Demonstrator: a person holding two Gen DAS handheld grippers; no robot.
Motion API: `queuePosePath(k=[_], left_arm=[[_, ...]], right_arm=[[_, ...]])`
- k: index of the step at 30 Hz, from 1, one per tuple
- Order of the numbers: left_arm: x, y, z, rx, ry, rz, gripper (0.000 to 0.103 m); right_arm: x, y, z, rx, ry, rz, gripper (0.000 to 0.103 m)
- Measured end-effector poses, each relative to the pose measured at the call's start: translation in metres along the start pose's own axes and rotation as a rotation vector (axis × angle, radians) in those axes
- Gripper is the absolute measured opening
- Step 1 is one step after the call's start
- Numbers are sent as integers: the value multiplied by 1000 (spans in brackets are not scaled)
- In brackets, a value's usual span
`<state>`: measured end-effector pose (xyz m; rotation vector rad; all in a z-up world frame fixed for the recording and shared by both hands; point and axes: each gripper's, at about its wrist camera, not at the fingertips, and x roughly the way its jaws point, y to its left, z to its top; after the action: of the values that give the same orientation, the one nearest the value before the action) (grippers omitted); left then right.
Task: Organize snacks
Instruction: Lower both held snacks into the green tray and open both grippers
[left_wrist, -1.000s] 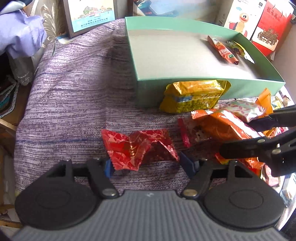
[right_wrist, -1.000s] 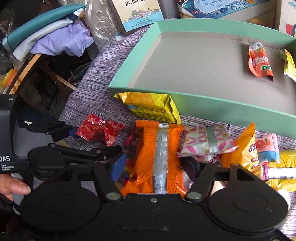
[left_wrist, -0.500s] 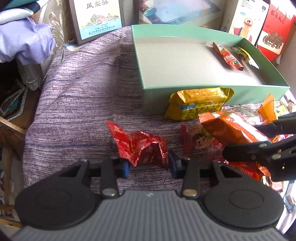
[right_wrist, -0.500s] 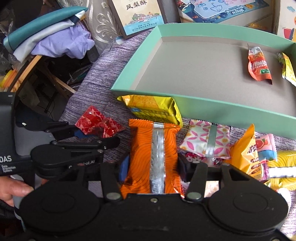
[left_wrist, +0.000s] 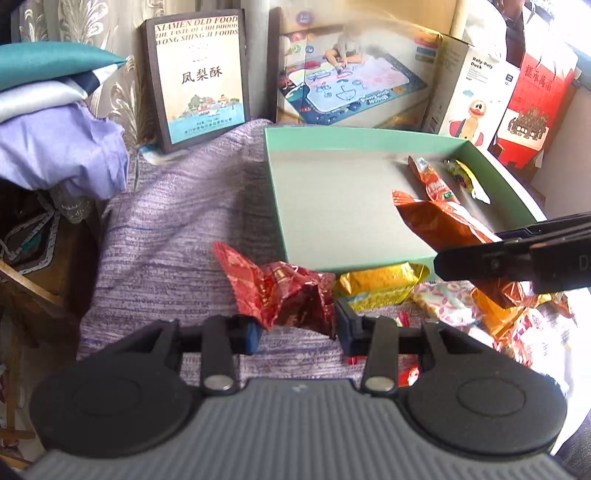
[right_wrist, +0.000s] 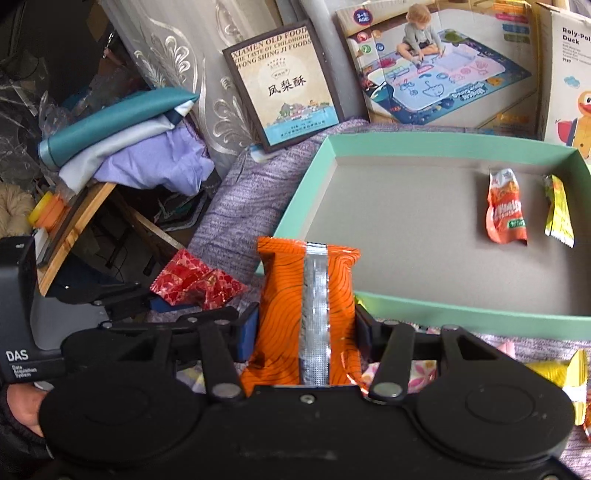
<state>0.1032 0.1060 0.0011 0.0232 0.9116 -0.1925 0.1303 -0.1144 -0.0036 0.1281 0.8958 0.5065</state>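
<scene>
green tray (right_wrist: 458, 317) holds only two packets so far; your right gripper (right_wrist: 306, 325) jaws pinch the orange packet (right_wrist: 308, 295) at its near wall, your left gripper (left_wrist: 297, 328) jaws pinch the red wrapper (left_wrist: 280, 291) nearby, and a pile (left_wrist: 461, 299) waits on the counter (left_wrist: 177, 236).

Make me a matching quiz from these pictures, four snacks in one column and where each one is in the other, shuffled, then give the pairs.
Column one:
1. red wrapper
2. striped orange pack
3. yellow pack
4. orange sachet

Column two:
A. lying inside the green tray
B. between the right gripper's fingers
C. between the left gripper's fingers
D. on the cloth against the tray's outer wall

Pairs: 1-C, 2-B, 3-D, 4-A
</scene>
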Motion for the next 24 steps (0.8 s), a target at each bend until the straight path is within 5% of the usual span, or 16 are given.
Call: queuePosePath(k=[18, 20, 21, 22, 23, 24], left_arm=[[135, -15, 139, 27, 1, 19, 41], [146, -15, 145, 18, -1, 30, 48], [150, -16, 148, 11, 2, 36, 66], [152, -16, 149, 3, 0, 50, 86], [151, -16, 150, -3, -13, 69, 94], [148, -17, 148, -3, -30, 80, 103]], right_arm=[[100, -97, 115, 153, -76, -190, 51], [110, -101, 120, 168, -81, -191, 56], [113, -104, 123, 182, -81, -190, 57], [116, -107, 124, 198, -78, -187, 69], [116, -109, 125, 212, -82, -188, 86], [114, -108, 124, 216, -95, -186, 91]])
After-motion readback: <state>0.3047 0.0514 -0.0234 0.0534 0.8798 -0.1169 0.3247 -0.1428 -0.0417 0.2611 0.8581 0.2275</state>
